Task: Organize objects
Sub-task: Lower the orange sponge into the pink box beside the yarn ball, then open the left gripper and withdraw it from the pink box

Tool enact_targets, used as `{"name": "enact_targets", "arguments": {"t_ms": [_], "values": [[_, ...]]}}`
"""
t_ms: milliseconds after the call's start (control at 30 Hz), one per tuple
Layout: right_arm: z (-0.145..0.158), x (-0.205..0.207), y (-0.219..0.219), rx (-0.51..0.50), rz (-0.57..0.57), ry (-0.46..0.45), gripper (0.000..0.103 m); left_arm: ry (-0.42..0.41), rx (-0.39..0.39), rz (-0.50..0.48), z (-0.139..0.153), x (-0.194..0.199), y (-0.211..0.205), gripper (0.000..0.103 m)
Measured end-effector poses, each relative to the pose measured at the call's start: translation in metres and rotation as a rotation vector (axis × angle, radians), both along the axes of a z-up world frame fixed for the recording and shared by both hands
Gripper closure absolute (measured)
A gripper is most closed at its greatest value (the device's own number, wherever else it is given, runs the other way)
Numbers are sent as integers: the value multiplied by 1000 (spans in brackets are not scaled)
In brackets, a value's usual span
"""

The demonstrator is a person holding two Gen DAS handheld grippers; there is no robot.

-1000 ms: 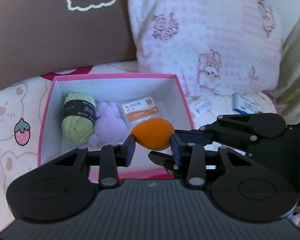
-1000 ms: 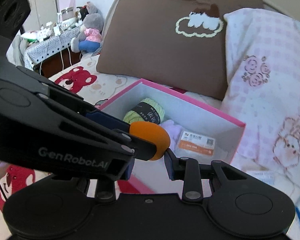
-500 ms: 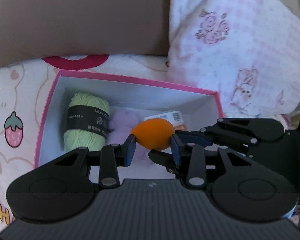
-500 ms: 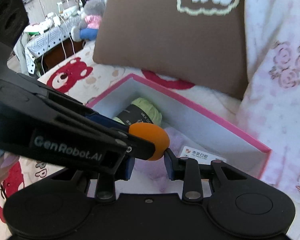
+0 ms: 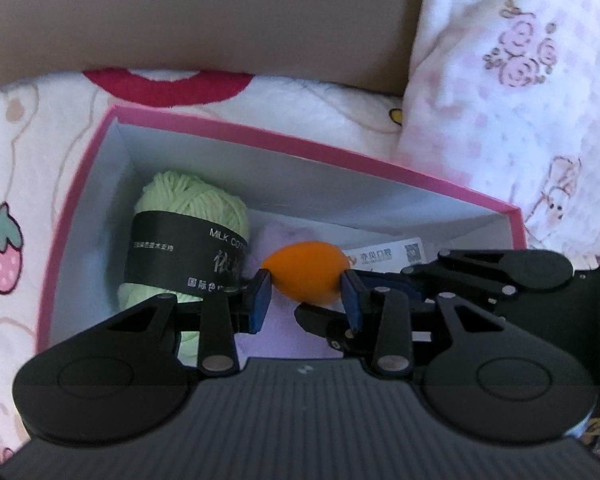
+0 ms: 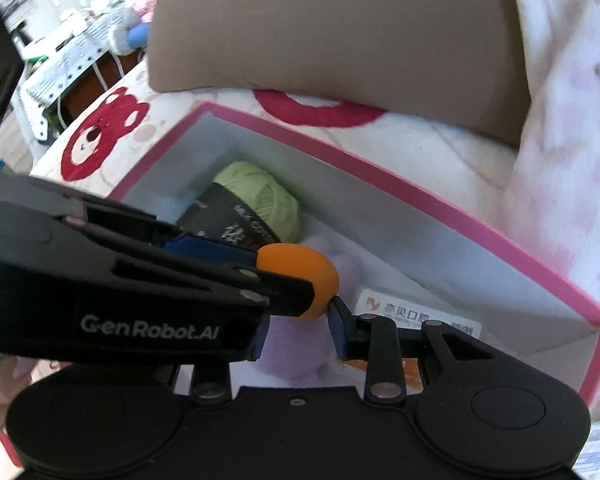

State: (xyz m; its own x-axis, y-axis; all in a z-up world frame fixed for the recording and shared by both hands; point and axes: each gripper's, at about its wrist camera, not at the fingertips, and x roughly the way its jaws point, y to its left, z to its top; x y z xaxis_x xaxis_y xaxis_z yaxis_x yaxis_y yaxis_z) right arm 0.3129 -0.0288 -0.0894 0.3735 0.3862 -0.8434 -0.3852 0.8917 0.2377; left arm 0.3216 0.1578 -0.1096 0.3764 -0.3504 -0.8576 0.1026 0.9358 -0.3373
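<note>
Both grippers have sunk closer to the pink box (image 5: 100, 148); left gripper (image 5: 305, 294) and right gripper (image 6: 296, 328) jaws together pinch the orange egg-shaped sponge (image 5: 305, 272) above it, green yarn (image 5: 188, 200) at ten o'clock.

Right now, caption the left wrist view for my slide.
Both grippers pinch an orange sponge above a pink box holding green yarn.

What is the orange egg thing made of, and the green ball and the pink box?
Orange egg: probably soft foam sponge; matte and smooth, no shine.
Green ball: yarn; wound strands show, and its black band reads "MILK COT...".
Pink box: likely cardboard; thin, stiff, flat walls, pink rim, white inside.
</note>
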Motion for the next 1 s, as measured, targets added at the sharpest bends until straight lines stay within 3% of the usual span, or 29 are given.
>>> {"name": "enact_targets", "arguments": {"t_ms": [200,333,800,1000], "values": [[-6,9,-13,51,-75,64,65,-8,-36,52,-9,8,-3,66],[5,0,-16,69,-33,53,65,14,-73,106,-10,13,-2,66],[17,-34,-6,-73,34,-73,55,-74,30,91,13,-3,-7,61],[21,-40,-13,-70,19,-90,55,-74,50,85,24,-17,-4,55]]}}
